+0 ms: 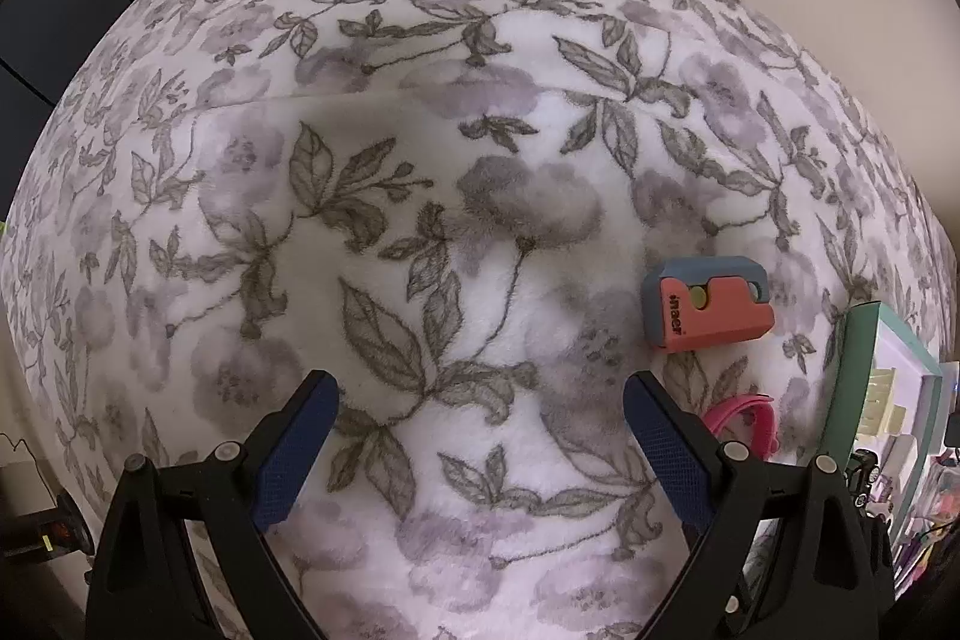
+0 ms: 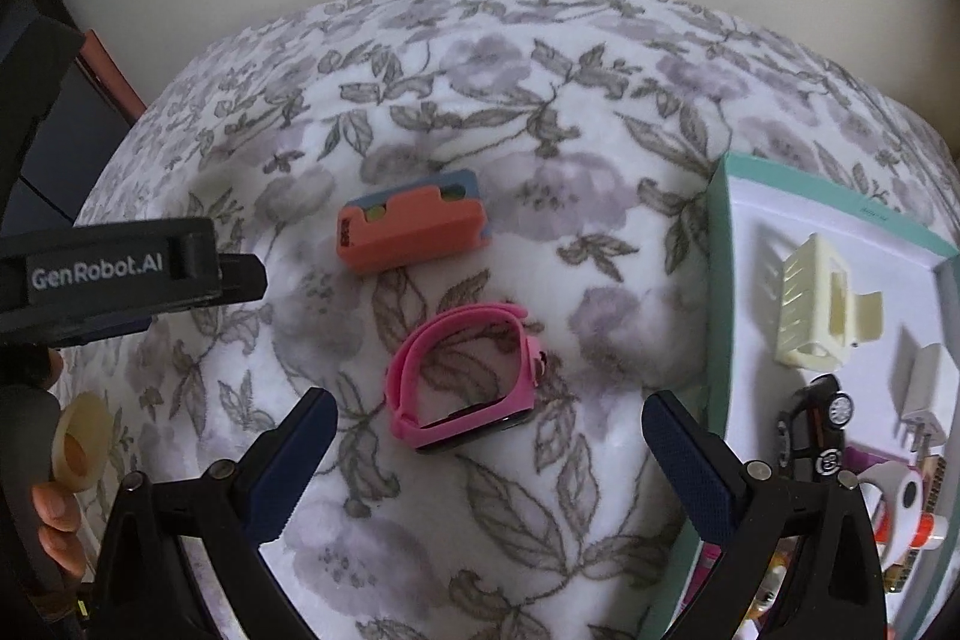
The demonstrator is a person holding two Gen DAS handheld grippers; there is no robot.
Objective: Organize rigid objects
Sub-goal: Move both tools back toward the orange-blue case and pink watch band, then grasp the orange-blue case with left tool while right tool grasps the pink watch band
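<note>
Right wrist view: floral blanket (image 2: 480,112) carries a teal-rimmed box (image 2: 720,280) (already part-filled) at the right, then the orange case (image 2: 414,235), then the pink watch (image 2: 462,376), loose. Both the right hand-held gripper (image 2: 489,436) and the left hand-held gripper (image 1: 480,418) gape wide, empty. Likely next: close on the watch's band, carry it boxward.

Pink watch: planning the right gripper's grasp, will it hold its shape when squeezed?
Probably not fully. The pink watch looks like a rubbery strap closed in a loop, so the band may flex. Its dark-faced body seems rigid. It lies on its edge on the blanket, so a push may tip it.
</note>
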